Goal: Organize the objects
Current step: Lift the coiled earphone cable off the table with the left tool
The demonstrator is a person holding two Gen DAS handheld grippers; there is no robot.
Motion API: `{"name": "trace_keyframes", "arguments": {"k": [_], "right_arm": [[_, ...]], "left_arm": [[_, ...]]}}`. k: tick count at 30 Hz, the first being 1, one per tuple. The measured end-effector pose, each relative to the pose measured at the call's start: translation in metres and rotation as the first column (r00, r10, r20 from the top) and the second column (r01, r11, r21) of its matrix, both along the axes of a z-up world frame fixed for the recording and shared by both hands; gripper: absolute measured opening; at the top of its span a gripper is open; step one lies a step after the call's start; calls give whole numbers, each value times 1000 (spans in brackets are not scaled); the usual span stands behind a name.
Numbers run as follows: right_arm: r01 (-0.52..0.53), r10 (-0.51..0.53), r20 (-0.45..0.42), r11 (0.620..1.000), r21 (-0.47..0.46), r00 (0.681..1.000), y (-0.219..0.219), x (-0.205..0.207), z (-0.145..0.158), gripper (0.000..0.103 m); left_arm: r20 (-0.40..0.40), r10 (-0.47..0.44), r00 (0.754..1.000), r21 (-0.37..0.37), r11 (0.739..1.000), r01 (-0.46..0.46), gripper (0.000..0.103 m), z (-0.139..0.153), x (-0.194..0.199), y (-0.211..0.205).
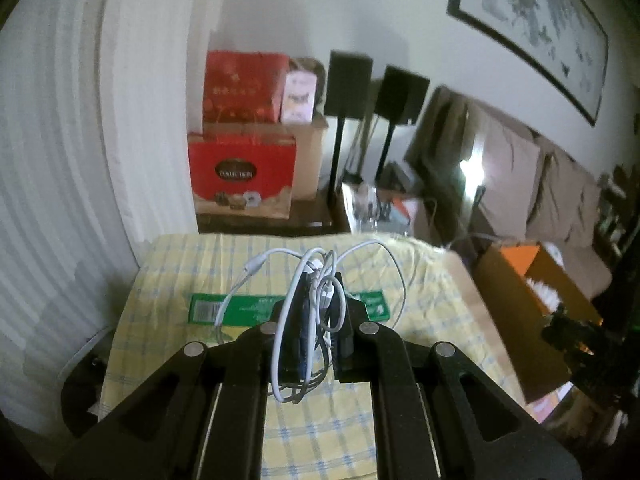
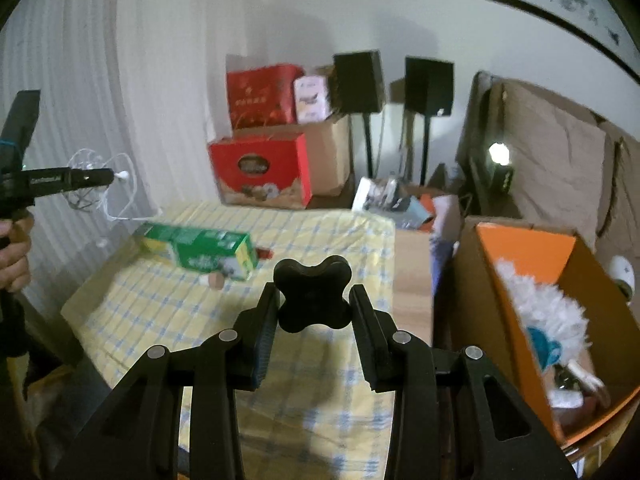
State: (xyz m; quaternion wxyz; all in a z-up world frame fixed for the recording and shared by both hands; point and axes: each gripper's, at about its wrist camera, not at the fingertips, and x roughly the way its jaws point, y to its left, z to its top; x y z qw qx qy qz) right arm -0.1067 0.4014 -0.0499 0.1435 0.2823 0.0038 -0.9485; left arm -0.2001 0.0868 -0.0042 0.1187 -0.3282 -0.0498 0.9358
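My left gripper [image 1: 321, 294] is shut on a tangled white cable [image 1: 255, 266], whose loops hang off both sides of the closed fingers above the yellow checked tablecloth [image 1: 192, 264]. In the right wrist view that left gripper [image 2: 107, 176] is held up at the far left by a hand [image 2: 14, 256], with the white cable [image 2: 122, 175] dangling from it. My right gripper [image 2: 315, 300] is shut on a black four-lobed knob [image 2: 314, 296], lifted over the tablecloth [image 2: 320, 236]. A long green carton [image 2: 200, 250] lies on the cloth, also visible under the left gripper as the green carton [image 1: 248, 308].
An open orange box [image 2: 520, 248] with a white fluffy duster [image 2: 548, 312] inside stands right of the table. A small round tan piece [image 2: 216, 280] lies near the carton. Red gift boxes [image 2: 260, 172], two black speakers on stands [image 2: 358, 80] and a sofa sit behind.
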Motion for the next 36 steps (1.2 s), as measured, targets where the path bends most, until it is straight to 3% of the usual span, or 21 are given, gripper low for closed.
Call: {"name": "trace_keyframes", "arguments": {"k": [5, 22, 26, 30, 36], "right_arm": [[-15, 14, -57, 1000, -26, 998, 12, 6, 24, 36], [8, -12, -111, 999, -42, 994, 39, 31, 60, 36], [6, -12, -115, 999, -52, 993, 41, 35, 64, 36], [9, -14, -115, 999, -50, 993, 41, 35, 65, 36], [25, -30, -123, 999, -38, 992, 42, 37, 69, 36]], "left_arm": [[-18, 21, 1000, 0, 1000, -21, 8, 8, 1, 5], [-106, 55, 993, -41, 997, -60, 8, 38, 27, 28], [-92, 40, 995, -37, 998, -43, 8, 37, 29, 37], [-37, -50, 998, 45, 998, 52, 8, 34, 30, 49], [-48, -81, 996, 17, 997, 81, 8, 37, 36, 68]]}}
